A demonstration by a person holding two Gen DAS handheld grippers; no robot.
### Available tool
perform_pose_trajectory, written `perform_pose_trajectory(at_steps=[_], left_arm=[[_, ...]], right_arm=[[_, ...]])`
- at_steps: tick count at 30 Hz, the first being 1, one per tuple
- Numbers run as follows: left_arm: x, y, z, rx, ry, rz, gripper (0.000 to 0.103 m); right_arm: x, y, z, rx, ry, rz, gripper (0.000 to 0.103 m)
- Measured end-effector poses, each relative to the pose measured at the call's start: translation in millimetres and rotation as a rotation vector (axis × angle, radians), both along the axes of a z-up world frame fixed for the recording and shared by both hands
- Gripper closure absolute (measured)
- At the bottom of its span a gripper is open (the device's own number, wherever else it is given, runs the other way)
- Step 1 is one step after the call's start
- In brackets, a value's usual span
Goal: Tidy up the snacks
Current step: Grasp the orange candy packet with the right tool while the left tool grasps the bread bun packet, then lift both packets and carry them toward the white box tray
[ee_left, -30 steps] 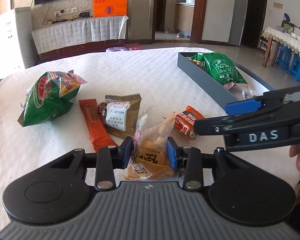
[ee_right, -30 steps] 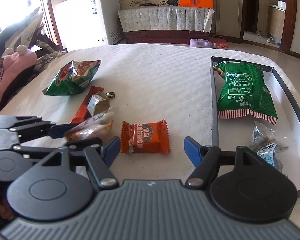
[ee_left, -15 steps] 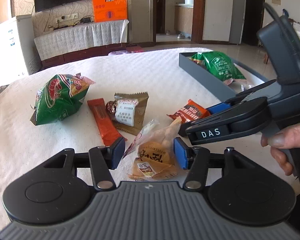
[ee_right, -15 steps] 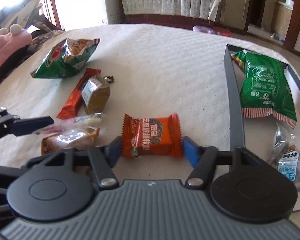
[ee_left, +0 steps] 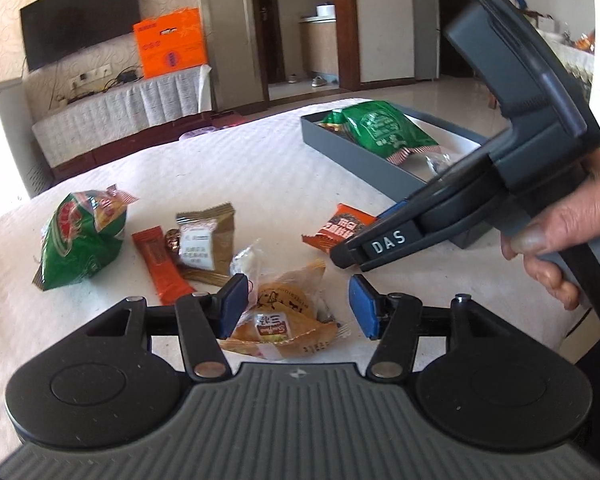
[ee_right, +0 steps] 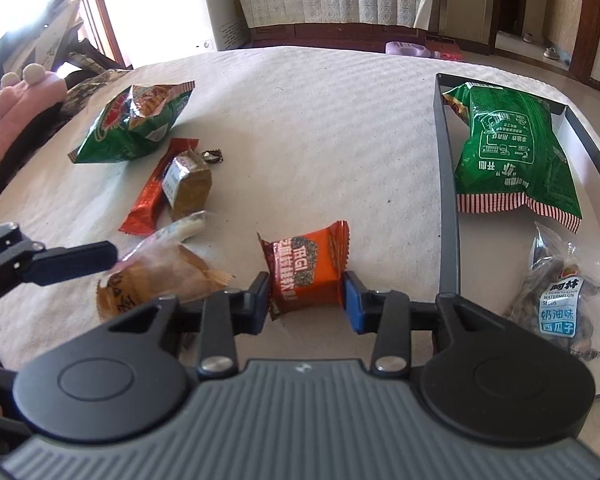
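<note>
My right gripper point(ee_right: 306, 298) is shut on a small orange snack packet point(ee_right: 306, 266), tilted between the blue pads; it also shows in the left wrist view point(ee_left: 340, 226). My left gripper point(ee_left: 296, 306) is open above a tan pastry packet point(ee_left: 286, 318) that lies on the white tablecloth, also seen in the right wrist view point(ee_right: 156, 276). The grey tray point(ee_right: 446, 184) on the right holds a green bag point(ee_right: 508, 152) and a watermelon-seed packet point(ee_right: 556, 292).
On the cloth to the left lie a green-and-red chip bag point(ee_right: 138, 122), a long orange bar point(ee_right: 156, 188), a brown packet point(ee_right: 188, 186) and a small white candy point(ee_right: 182, 230). A pink plush point(ee_right: 16, 92) sits past the table's left edge.
My right gripper closed on the orange packet and tilted it up. My left gripper opened wider and pulled back from the pastry packet, which stays on the cloth.
</note>
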State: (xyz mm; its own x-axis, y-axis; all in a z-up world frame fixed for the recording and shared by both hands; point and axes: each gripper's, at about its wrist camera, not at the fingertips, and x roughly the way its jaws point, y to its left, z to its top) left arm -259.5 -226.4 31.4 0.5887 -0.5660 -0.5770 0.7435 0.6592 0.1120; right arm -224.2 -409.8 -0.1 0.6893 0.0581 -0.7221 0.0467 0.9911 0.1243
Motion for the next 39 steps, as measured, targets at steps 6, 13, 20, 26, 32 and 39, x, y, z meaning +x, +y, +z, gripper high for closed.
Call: perform_pose_trajectory(at_steps=[6,13,20,26,32,39], left_arm=[[-4,10,14,-0.06,0.001,0.033,0.042],[2,4,3,-0.044,0.065,0.02,0.042],[2,-1,-1,-0.007,0.029,0.029,0.041],[26,7,-11,-0.018,0.114,0.122,0.04],[29,5,-13,-0.036,0.14,0.132,0.045],[37,24,4,-0.159,0.244,0.171,0.053]], right_arm=[[0,0,-1,0.001,0.003,-0.001,0.061],[3,0,-1,0.012,0.006,-0.005,0.061],[2,0,-1,0.012,0.006,-0.006,0.061],[3,1,-2,0.012,0.006,-0.008,0.061],[3,3,-2,-0.001,0.003,-0.009,0.061],[-3,8,6,-0.006,-0.01,0.013,0.061]])
